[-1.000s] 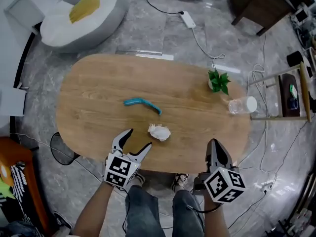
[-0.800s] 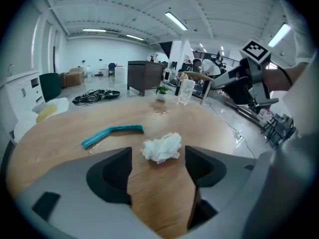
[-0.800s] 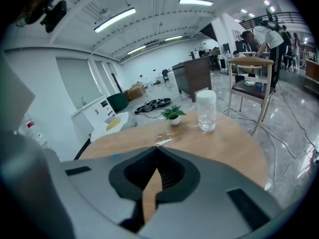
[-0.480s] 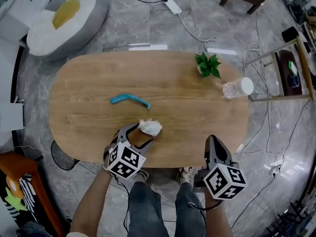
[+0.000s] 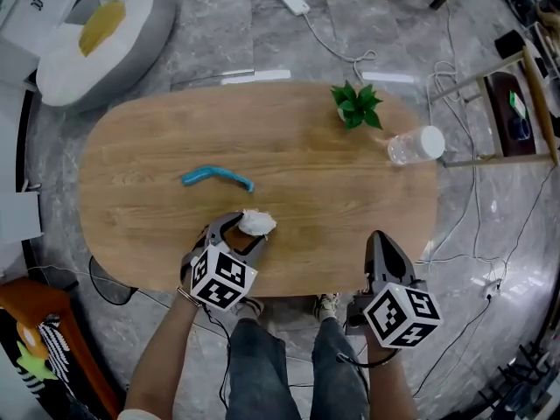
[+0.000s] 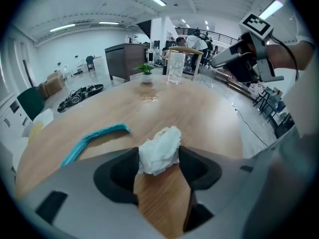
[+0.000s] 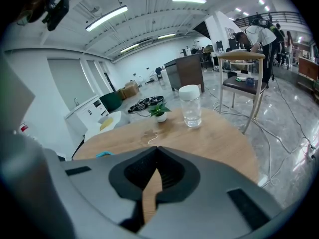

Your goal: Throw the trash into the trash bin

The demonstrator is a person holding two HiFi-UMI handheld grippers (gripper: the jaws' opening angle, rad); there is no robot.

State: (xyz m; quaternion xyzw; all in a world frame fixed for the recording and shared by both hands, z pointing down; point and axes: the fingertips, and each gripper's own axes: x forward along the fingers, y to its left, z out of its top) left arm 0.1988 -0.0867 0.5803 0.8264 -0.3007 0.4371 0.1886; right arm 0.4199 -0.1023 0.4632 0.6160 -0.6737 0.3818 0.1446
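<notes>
A crumpled white paper ball (image 5: 256,222) lies on the oval wooden table (image 5: 332,191) near its front edge. My left gripper (image 5: 245,228) points steeply down at it, and its jaws are closing with the ball (image 6: 159,148) between them. In the left gripper view (image 6: 159,157) both pads touch the paper's sides. A teal curved strip (image 5: 216,177) lies left of it and farther back (image 6: 94,138). My right gripper (image 5: 378,240) hovers at the table's front right edge, shut and empty (image 7: 157,148).
A small potted plant (image 5: 354,105) and a clear glass with a white lid (image 5: 411,145) stand at the far right of the table. A wooden chair (image 5: 516,103) stands right, a white beanbag (image 5: 87,29) far left. A dark wire basket (image 5: 105,278) sits on the floor under the left front edge.
My left gripper moved forward and down to the paper ball, rolled, and its jaws narrowed round it. The right gripper shifted only slightly.
</notes>
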